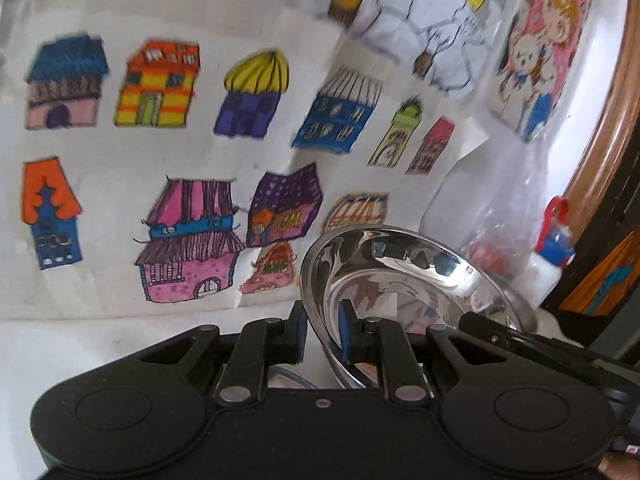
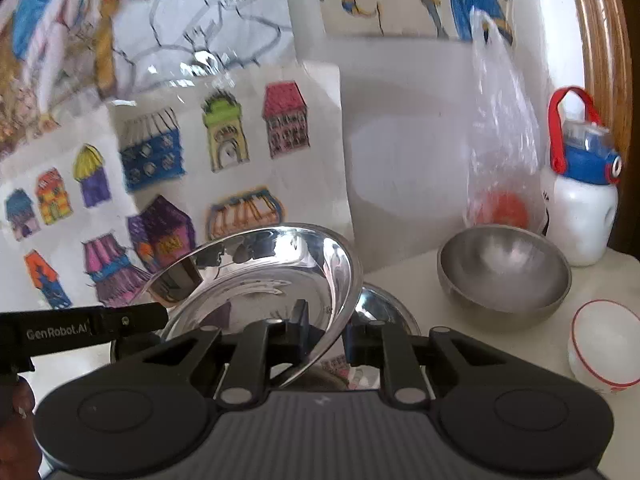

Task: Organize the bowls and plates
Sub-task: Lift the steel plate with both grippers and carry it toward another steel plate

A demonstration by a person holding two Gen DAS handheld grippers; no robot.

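Both claws, left claw (image 1: 323, 330) and right claw (image 2: 326, 330), clamp steel plate (image 2: 260, 280) rim; rigid, light, slippery—grip rim deep.

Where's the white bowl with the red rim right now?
Right wrist view, far right: the red-rimmed white bowl sits on the table, in front of the dull steel bowl and white bottle.

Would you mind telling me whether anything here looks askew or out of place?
The shiny steel plate is tilted steeply rather than lying flat, pinched at opposite rims by the left tongs and right tongs. The grey steel bowl and white bowl sit upright; nothing looks spilled.
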